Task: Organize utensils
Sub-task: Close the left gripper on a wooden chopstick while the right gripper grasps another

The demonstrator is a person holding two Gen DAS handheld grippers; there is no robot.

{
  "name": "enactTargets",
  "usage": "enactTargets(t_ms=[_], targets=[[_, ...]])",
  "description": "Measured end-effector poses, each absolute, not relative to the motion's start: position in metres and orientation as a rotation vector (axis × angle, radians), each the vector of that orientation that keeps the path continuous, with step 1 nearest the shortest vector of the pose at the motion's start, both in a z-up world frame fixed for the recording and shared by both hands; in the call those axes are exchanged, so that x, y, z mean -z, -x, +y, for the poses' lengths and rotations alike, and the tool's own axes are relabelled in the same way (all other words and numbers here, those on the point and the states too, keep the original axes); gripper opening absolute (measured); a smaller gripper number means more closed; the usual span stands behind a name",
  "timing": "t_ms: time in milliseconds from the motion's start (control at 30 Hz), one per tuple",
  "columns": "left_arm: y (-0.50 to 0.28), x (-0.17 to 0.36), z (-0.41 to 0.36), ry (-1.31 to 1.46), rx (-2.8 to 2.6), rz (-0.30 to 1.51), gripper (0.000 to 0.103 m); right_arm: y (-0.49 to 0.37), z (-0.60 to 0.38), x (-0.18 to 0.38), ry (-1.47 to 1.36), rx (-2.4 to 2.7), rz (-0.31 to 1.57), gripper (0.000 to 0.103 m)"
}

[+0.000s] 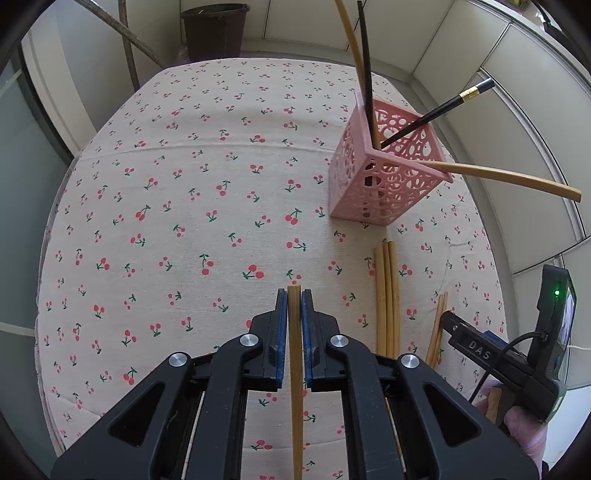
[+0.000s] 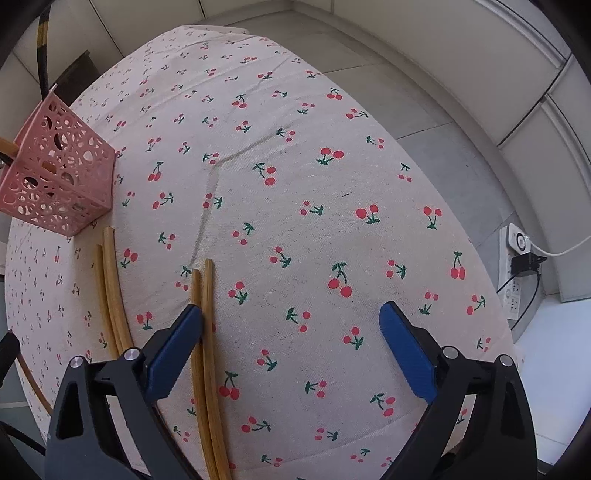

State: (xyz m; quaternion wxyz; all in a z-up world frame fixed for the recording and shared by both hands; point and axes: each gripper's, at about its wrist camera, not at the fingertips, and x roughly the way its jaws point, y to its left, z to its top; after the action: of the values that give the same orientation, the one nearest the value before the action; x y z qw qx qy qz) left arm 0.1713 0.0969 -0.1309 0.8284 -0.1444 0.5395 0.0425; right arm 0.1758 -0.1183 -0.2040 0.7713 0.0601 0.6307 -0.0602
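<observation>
My left gripper (image 1: 294, 295) is shut on a wooden chopstick (image 1: 295, 369), held above the table. A pink perforated holder (image 1: 384, 177) stands at the right, with two wooden and two black chopsticks leaning out of it. Three wooden chopsticks (image 1: 387, 295) lie below the holder, and a thinner pair (image 1: 437, 328) lies further right. My right gripper (image 2: 291, 317) is open just above the cloth. Two wooden chopsticks (image 2: 205, 350) lie beside its left finger (image 2: 173, 354). The other bundle (image 2: 112, 288) and the holder (image 2: 59, 173) show to the left.
The table wears a cherry-print cloth (image 1: 184, 184). A dark bucket (image 1: 214, 29) stands on the floor beyond the far edge. The table's right edge drops to a tiled floor with a power strip (image 2: 517, 266). The right gripper's body (image 1: 517, 354) is at the left view's lower right.
</observation>
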Motion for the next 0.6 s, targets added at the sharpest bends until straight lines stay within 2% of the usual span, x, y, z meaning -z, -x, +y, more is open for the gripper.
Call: enactTargets(t_ms=[133,267,433,600], targets=[[-0.169,0.13,0.1,0.305,-0.094,1.141,0.008,-0.178,-0.106,0.207,-0.055,0.143,1.345,0.089],[-0.168,0.13,0.1,0.296,-0.095,1.137,0.008,-0.177,-0.096,0.201,-0.022,0.096,1.318,0.067],[-0.168,0.135,0.107,0.307,-0.118,1.147,0.008,-0.177,-0.101,0.198,-0.002,0.051,1.314,0.049],[-0.167,0.134,0.108,0.306,-0.117,1.147,0.008,-0.177,-0.121,0.196,-0.029,0.021,1.323,0.02]])
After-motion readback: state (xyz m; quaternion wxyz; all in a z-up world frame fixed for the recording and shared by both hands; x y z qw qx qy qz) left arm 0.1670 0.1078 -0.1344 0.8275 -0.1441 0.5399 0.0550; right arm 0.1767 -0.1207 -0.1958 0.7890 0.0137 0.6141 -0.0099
